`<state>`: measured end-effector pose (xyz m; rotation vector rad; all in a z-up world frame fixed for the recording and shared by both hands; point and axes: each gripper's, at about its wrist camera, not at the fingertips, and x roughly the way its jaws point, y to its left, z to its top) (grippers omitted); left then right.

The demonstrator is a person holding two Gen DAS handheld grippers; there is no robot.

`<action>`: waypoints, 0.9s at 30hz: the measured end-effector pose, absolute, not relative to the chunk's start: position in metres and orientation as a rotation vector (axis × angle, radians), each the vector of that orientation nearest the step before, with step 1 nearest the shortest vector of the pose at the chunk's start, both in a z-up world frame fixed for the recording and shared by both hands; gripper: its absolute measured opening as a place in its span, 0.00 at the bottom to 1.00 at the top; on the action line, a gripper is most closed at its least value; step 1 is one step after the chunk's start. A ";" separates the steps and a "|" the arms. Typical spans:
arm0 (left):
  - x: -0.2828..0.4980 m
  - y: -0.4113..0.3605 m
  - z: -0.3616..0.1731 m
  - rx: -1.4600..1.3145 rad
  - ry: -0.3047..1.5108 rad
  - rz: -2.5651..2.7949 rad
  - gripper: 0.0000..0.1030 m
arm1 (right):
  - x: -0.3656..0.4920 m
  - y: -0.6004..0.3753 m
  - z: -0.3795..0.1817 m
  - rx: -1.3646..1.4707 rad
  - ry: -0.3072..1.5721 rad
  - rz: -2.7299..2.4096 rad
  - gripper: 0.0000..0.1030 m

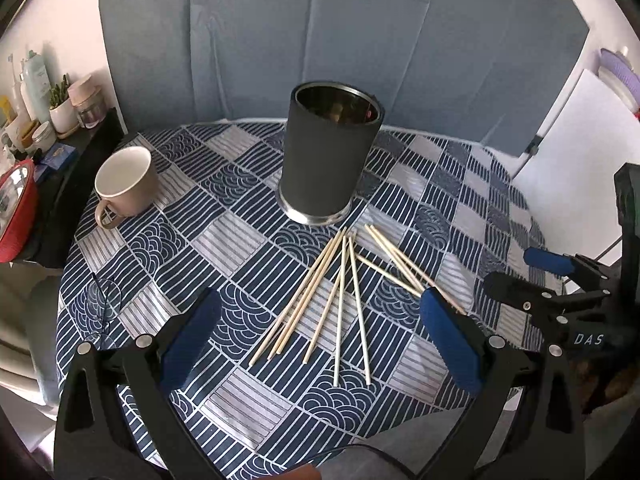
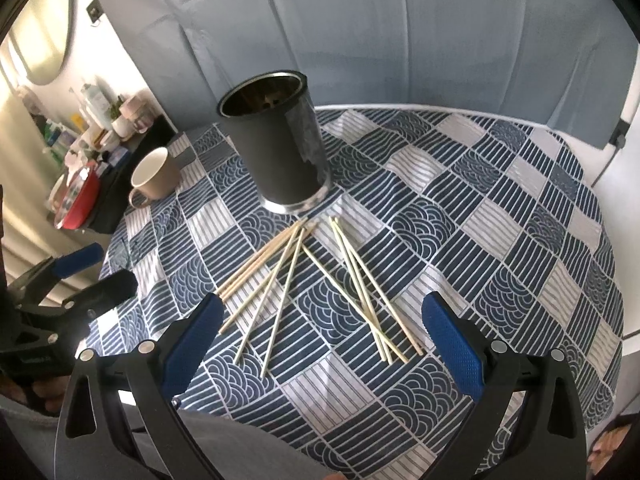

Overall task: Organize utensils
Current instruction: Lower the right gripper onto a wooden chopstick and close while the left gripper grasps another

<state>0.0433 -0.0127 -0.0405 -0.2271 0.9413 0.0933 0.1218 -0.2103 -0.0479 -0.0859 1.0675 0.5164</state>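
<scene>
Several pale wooden chopsticks [image 1: 340,292] lie scattered on the blue patterned tablecloth [image 1: 240,240], just in front of a tall dark metal holder [image 1: 328,156]. The same chopsticks [image 2: 320,284] and holder [image 2: 276,148] show in the right wrist view. My left gripper [image 1: 320,336] hovers open above the near ends of the sticks, nothing between its blue pads. My right gripper [image 2: 320,340] is likewise open over the sticks and holds nothing. In the left wrist view the right gripper [image 1: 520,268] appears at the right edge, and the left gripper [image 2: 96,268] appears at the left edge of the right wrist view.
A beige mug [image 1: 124,184] stands upright left of the holder. A pair of glasses [image 1: 102,300] lies near the table's left edge. A dark shelf [image 1: 52,184] with bottles, jars and a red bowl [image 1: 16,212] sits beyond that edge. A blue-grey cloth backdrop [image 1: 320,40] hangs behind.
</scene>
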 end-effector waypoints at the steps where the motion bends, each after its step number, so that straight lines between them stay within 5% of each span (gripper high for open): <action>1: 0.046 -0.012 -0.043 -0.223 0.954 0.099 0.94 | 0.125 -0.211 -0.051 -0.080 1.079 0.515 0.93; 21: 0.104 0.017 -0.125 -0.078 1.196 0.176 0.94 | 0.197 -0.217 -0.138 -0.237 1.203 0.466 0.90; 22: 0.109 0.019 -0.134 -0.065 1.212 0.173 0.94 | 0.200 -0.216 -0.143 -0.259 1.205 0.472 0.89; 24: 0.115 0.022 -0.146 -0.040 1.233 0.170 0.94 | 0.204 -0.214 -0.151 -0.293 1.203 0.484 0.66; 27: 0.124 0.024 -0.159 -0.007 1.261 0.167 0.94 | 0.210 -0.210 -0.170 -0.347 1.255 0.496 0.60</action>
